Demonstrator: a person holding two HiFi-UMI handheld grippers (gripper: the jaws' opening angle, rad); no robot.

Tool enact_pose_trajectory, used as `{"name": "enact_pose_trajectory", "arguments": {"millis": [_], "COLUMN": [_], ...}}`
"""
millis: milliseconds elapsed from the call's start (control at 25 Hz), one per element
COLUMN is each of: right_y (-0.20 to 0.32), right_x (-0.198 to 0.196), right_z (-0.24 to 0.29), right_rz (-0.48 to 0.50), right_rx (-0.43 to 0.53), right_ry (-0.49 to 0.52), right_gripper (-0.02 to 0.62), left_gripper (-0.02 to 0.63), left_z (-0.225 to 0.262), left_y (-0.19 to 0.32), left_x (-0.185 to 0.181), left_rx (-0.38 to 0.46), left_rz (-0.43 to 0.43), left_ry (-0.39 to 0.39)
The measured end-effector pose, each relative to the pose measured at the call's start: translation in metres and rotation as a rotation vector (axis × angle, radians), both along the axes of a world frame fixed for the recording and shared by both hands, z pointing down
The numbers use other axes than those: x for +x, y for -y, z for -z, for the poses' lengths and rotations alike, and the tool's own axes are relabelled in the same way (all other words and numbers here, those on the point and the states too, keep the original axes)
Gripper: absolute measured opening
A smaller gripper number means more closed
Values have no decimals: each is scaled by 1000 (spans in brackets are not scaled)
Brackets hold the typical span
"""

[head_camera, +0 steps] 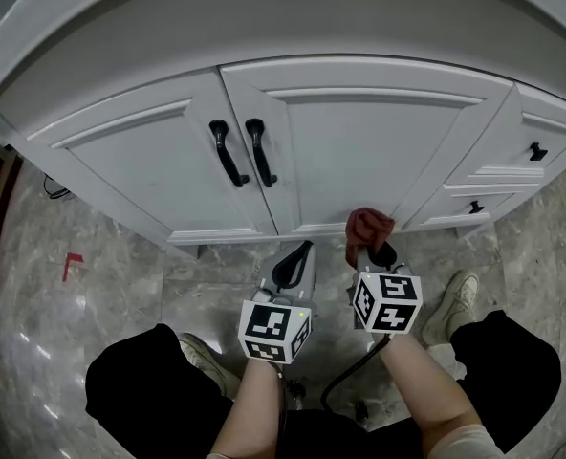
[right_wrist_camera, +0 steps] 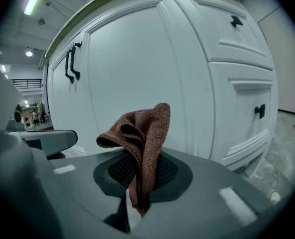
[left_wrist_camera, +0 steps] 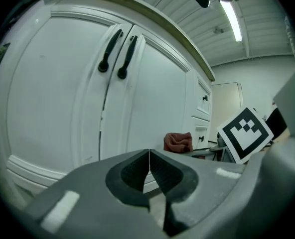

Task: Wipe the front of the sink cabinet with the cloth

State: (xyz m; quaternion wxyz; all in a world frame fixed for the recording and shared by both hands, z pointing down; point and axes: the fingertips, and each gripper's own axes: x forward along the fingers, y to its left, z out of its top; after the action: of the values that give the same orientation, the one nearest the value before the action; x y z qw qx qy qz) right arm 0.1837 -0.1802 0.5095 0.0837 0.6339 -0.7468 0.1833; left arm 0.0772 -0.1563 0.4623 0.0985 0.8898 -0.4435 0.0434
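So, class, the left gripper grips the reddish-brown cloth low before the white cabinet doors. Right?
Wrong gripper: the right gripper grips the cloth, as the right gripper view shows; the left gripper is shut on nothing. The rest stands.

Bathroom-style corner in a hall: sink cabinet (head_camera: 359, 142), marble floor (head_camera: 101, 285), strip-lit ceiling (left_wrist_camera: 212, 39).

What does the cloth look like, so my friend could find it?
Start at the big white sink cabinet with two black door handles. Low by its right door, the right gripper pinches a reddish-brown cloth. It's the only soft, crumpled thing there; the left gripper holds nothing.
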Motion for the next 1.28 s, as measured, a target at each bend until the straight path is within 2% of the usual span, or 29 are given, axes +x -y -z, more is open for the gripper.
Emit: {"name": "enact_pose_trajectory", "arguments": {"millis": [320,560,800,1280], "right_y": [7,17,27,23], "right_x": [-112,-151,-131,-45], "right_z": [-45,-62,-73,-79], "right_rz": [202,260,200,69], "right_rx": [-67,-95,-127,-150], "right_ry": [5,27,44,51], "right_gripper": [83,83,81,81], "left_gripper": [0,0,0,0], "left_z": [-14,-24,-27,-34], "left_y": [9,10,14,15], "left_x": [-81,-115,-114,-37], "left_rx": [-33,-55,-56,-65], "left_rz": [156,213,215,89], "left_ry": [10,10,9,22]}}
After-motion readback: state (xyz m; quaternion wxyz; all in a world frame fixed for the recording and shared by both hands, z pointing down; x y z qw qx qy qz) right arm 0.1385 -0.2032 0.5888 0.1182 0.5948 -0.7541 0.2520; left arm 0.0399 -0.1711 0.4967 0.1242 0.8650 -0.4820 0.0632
